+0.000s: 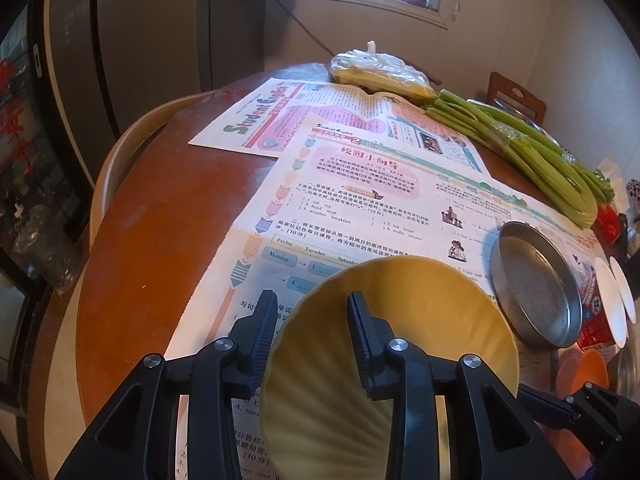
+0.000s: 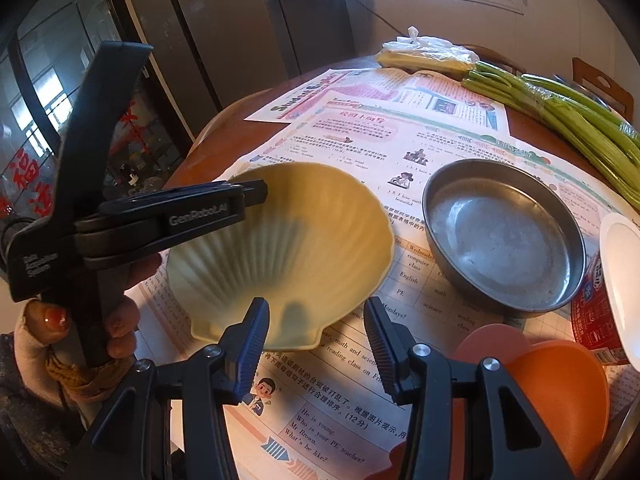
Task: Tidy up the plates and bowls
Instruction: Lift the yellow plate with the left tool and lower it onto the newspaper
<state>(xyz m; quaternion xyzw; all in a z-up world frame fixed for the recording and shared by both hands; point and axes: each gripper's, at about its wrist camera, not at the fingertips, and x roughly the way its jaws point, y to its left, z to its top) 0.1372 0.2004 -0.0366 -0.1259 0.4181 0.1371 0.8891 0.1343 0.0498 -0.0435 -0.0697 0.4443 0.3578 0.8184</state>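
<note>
A yellow shell-shaped bowl [image 1: 420,320] [image 2: 288,256] rests on the newspaper-covered table. My left gripper [image 1: 312,300] straddles its near-left rim, one finger [image 1: 360,320] inside the bowl and one outside, jaws apart; it shows from the side in the right wrist view [image 2: 256,192]. My right gripper [image 2: 316,308] is open and empty, just in front of the bowl's near edge. A metal pan [image 1: 536,284] [image 2: 504,236] sits right of the bowl. An orange bowl [image 2: 560,384] and a white plate [image 2: 624,280] lie at the right.
Green vegetable stalks [image 1: 532,152] [image 2: 568,108] and a plastic bag of food [image 1: 380,72] lie at the far side of the round brown table [image 1: 160,220]. A red package [image 2: 592,320] sits under the white plate. A chair back [image 1: 516,96] stands behind.
</note>
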